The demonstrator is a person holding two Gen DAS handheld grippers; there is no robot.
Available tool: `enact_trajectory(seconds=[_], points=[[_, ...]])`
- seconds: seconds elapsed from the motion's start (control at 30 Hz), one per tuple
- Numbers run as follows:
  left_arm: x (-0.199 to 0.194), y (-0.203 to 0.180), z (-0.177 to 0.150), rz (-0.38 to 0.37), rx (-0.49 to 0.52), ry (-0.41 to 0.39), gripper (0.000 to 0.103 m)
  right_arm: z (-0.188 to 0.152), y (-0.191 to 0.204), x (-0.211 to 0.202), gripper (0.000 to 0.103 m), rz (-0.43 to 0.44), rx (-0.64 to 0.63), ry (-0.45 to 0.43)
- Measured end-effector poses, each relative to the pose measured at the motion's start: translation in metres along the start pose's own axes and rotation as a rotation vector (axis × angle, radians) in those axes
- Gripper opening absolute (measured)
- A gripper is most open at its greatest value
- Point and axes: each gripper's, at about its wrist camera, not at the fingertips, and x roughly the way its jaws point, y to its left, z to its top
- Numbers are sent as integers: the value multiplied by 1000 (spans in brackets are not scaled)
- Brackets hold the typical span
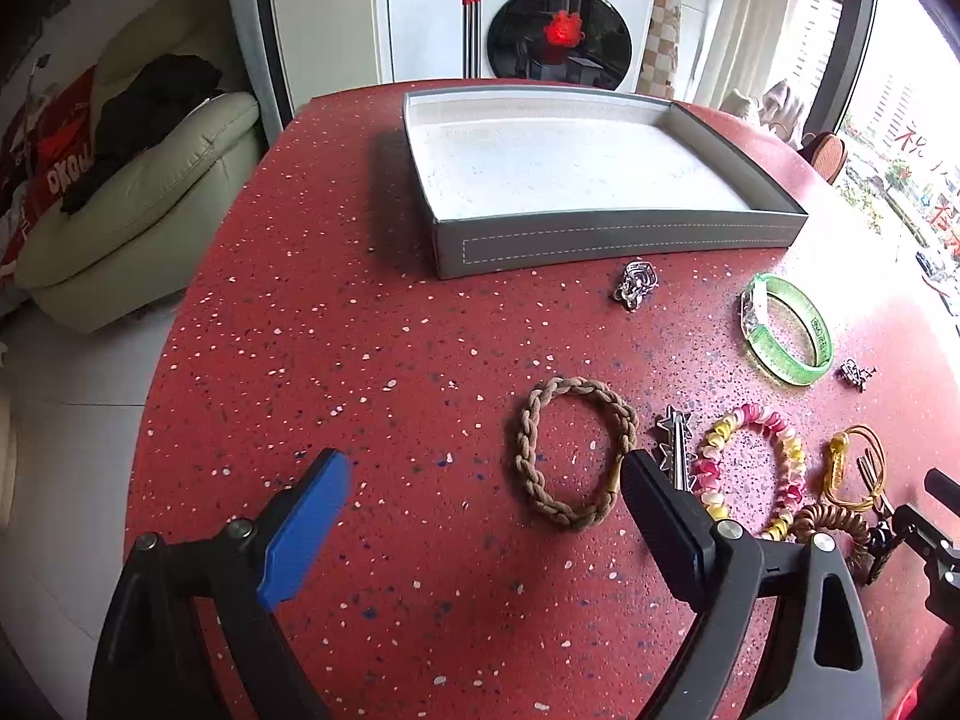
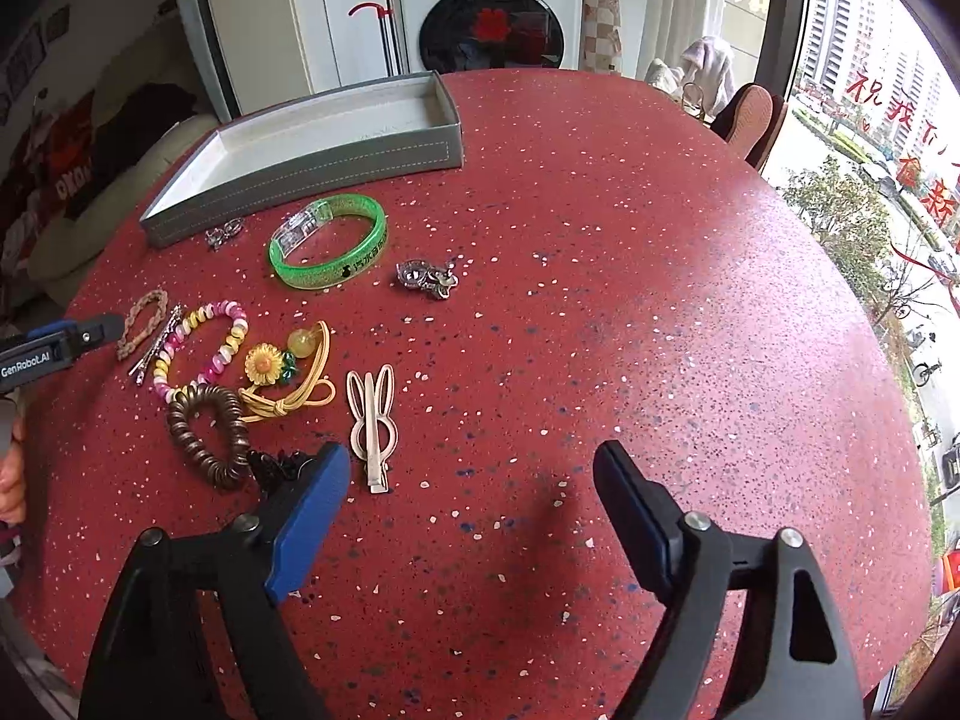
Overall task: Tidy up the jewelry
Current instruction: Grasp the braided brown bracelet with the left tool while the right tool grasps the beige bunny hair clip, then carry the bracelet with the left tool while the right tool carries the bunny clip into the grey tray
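My left gripper [image 1: 486, 474] hangs open over the red speckled table [image 1: 360, 360]. A braided brown band [image 1: 528, 456] lies flat between its fingers, the right finger over the band's right side, no pad pressing. Beside it lie a silver hair pin [image 1: 678, 444], a pink-yellow bead bracelet [image 1: 793, 459] and a green bangle [image 1: 786, 330]. My right gripper [image 2: 471, 462] is open with nothing in it. A cream rabbit-ear clip [image 2: 373, 420] lies just inside its left finger. A grey tray [image 1: 600, 240] with white lining holds nothing.
A silver brooch [image 2: 223, 235] lies by the tray's [image 2: 312, 180] front wall, a silver charm [image 2: 427, 277] right of the bangle. A brown coil tie [image 2: 186, 438], a sunflower cord [image 2: 263, 363] and a black piece [image 2: 276, 465] crowd the clip. Beyond stand a sofa [image 1: 150, 180] and washing machine [image 1: 558, 30].
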Motion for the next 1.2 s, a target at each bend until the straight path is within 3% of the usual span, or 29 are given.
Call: enact_trajectory(seconds=[0.03,0.1,0.23,0.33,0.4,0.47,0.5,0.53,0.57,0.6,0.83,1.2], points=[[5,-2,1,-3,4,13,95,0,2,2,75,-1,-6,9],[8,-3,4,-36,-6,18,94,-1,6,6,69,-2,-13,28],[10,-10,9,-31,15,21,93,0,15,6,61,-12,-55,30],[6,-16,9,-41,43,12,82,2,24,7,54,-13,-87,34],[4,-20,10,-53,61,9,72,3,27,6,46,0,-86,42],[4,-23,9,-44,85,22,49,3,31,5,36,3,-95,46],[3,-26,8,-30,109,8,45,3,33,5,33,6,-100,49],[2,-27,7,-45,124,4,27,3,35,5,26,10,-104,52],[2,-28,7,-52,134,4,23,3,37,4,15,19,-108,55],[1,-28,6,-55,140,4,23,3,39,4,9,23,-111,57],[-13,-19,5,-141,103,-16,23,4,29,-7,9,36,-66,33],[-44,-12,34,-223,61,-94,23,53,15,-40,9,120,12,-71]])
